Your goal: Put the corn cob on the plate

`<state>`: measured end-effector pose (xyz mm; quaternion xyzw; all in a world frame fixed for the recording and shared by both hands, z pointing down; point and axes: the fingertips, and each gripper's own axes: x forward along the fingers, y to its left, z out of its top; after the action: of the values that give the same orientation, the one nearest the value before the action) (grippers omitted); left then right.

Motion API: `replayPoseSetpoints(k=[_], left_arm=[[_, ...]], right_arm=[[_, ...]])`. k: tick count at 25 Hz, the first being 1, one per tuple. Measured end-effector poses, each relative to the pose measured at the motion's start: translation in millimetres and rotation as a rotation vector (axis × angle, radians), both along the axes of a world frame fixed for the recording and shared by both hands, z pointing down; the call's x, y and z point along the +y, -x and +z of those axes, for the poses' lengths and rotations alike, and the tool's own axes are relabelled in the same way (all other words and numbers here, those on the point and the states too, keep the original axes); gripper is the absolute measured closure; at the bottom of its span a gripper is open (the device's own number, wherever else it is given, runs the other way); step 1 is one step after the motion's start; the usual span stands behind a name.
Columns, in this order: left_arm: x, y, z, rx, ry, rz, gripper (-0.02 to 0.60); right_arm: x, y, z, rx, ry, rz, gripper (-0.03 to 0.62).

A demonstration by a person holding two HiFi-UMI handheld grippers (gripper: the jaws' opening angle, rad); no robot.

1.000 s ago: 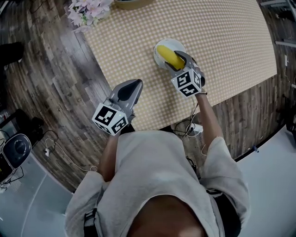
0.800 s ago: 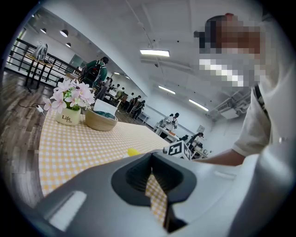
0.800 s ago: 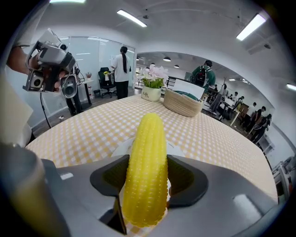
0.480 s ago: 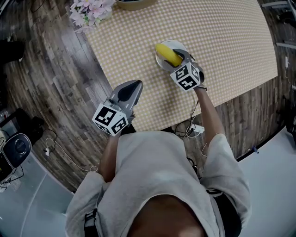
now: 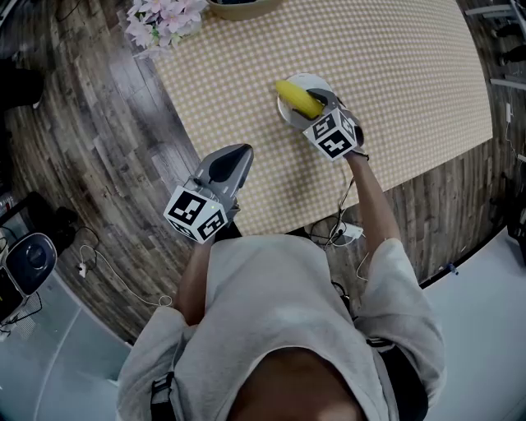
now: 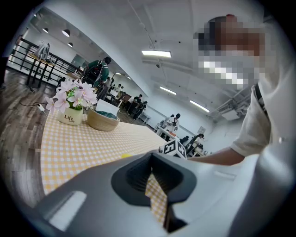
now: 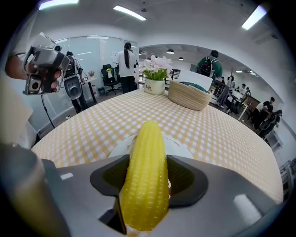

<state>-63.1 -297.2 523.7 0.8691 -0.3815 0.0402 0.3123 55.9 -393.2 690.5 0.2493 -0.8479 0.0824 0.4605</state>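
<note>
A yellow corn cob (image 5: 296, 98) lies lengthwise between the jaws of my right gripper (image 5: 319, 105), which is shut on it. The cob hangs low over a small white plate (image 5: 319, 80) on the checkered tablecloth; I cannot tell whether it touches. In the right gripper view the corn cob (image 7: 144, 178) fills the gap between both pads, with the plate (image 7: 181, 148) right beneath its tip. My left gripper (image 5: 237, 154) hovers by the table's near left edge, apart from the plate, jaws together and holding nothing. The left gripper (image 6: 156, 187) shows only a sliver of cloth between its jaws.
A pot of pink flowers (image 5: 160, 18) and a woven basket (image 5: 234, 6) stand at the table's far end. The yellow checkered table (image 5: 403, 66) stretches right of the plate. Wood floor and cables (image 5: 90, 267) lie around it. People stand in the background.
My right gripper has sunk a little with the corn and tipped further down over the plate. The left gripper has stayed where it was.
</note>
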Motion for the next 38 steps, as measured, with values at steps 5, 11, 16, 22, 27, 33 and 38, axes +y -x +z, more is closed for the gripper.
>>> replayPoseSetpoints(k=[5,11,16,22,27,33,38], left_arm=[[2,-1,-1,0.002,0.001,-0.001,0.574],[3,2,-3,0.000,-0.005,-0.008,0.574],[5,3,-3,0.000,-0.005,-0.005,0.574],[6,2,-3,0.003,-0.009,0.000,0.574],[9,1,-7,0.004,-0.015,0.007,0.574],[12,-4,-16,0.017,-0.032,0.012,0.574],[17,-3,-21,0.011,-0.050,0.015,0.574]], right_arm=[[1,-1,0,-0.008,-0.005,0.006,0.338],[0,-2,1,0.025,-0.029,-0.023,0.324],[0,2,-1,0.014,-0.018,-0.033,0.251],[2,3,-7,-0.009,-0.035,-0.018,0.251],[-4,0,-29,-0.036,-0.109,0.017,0.310],[-6,-12,-54,-0.062,-0.193,0.097,0.500],[3,-20,-59,-0.064,-0.227,0.142,0.594]])
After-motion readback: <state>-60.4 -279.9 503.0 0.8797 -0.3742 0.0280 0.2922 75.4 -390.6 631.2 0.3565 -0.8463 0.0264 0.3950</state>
